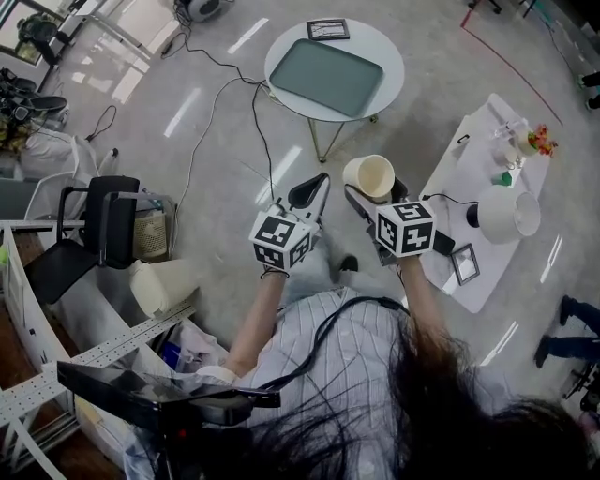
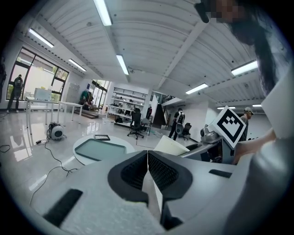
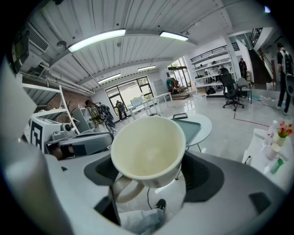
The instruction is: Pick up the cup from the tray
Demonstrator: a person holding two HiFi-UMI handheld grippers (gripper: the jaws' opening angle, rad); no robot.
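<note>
A cream cup with a handle is held in the air, my right gripper shut on it. In the right gripper view the cup fills the space between the jaws, mouth towards the camera, handle at lower left. The empty grey-green tray lies on a round white table farther ahead. My left gripper hovers just left of the cup, shut and empty. In the left gripper view its pads meet at the left gripper, with the tray beyond and the cup to the right.
A small framed card sits on the round table behind the tray. A long white table at the right holds a white bowl, flowers and small items. Cables cross the floor; a black chair stands at left.
</note>
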